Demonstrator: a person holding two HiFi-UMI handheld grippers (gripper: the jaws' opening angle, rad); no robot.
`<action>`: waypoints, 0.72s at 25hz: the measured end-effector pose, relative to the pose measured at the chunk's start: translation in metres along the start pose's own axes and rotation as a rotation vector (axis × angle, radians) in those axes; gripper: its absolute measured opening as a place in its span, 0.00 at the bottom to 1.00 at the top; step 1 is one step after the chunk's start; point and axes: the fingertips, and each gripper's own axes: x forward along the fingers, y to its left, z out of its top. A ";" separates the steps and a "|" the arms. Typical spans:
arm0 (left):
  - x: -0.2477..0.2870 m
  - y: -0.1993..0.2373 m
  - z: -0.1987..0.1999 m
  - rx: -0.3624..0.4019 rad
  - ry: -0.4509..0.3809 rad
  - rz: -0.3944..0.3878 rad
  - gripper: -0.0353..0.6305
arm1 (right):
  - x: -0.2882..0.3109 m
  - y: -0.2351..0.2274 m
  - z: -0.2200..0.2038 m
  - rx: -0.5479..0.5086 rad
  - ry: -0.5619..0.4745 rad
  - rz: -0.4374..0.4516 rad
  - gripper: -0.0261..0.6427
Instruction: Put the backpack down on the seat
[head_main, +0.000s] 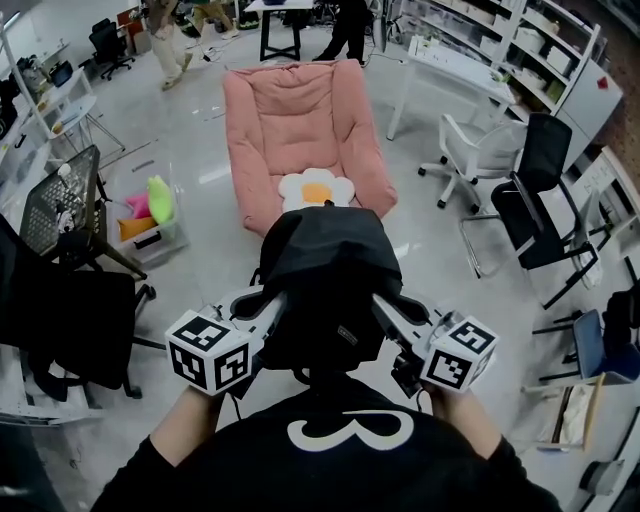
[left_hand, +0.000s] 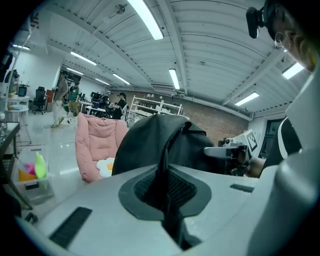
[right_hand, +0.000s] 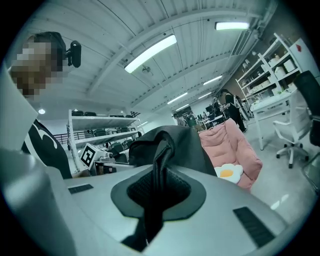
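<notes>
A black backpack (head_main: 325, 275) hangs in the air between both grippers, just in front of me. My left gripper (head_main: 268, 312) is shut on a strap (left_hand: 165, 175) at the bag's left side. My right gripper (head_main: 388, 318) is shut on a strap (right_hand: 159, 175) at its right side. The seat is a pink floor chair (head_main: 300, 130) lying ahead on the floor, with a white and orange flower cushion (head_main: 315, 188) at its near end. The backpack (left_hand: 155, 145) hides part of the seat's near edge. In the right gripper view the backpack (right_hand: 175, 145) stands left of the pink chair (right_hand: 235, 145).
A clear bin with green and pink things (head_main: 150, 215) stands left of the seat. A black mesh chair (head_main: 60, 215) is at the left, black and white office chairs (head_main: 530, 190) at the right, a white table (head_main: 455, 70) behind. People walk at the far back (head_main: 170, 40).
</notes>
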 end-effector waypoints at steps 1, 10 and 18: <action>0.004 0.004 -0.001 -0.002 0.005 -0.001 0.08 | 0.003 -0.005 -0.001 0.006 0.002 0.001 0.08; 0.062 0.062 0.003 -0.063 0.057 0.008 0.08 | 0.058 -0.073 0.002 0.068 0.038 0.001 0.08; 0.143 0.143 0.033 -0.106 0.111 0.040 0.08 | 0.135 -0.161 0.022 0.134 0.101 0.020 0.08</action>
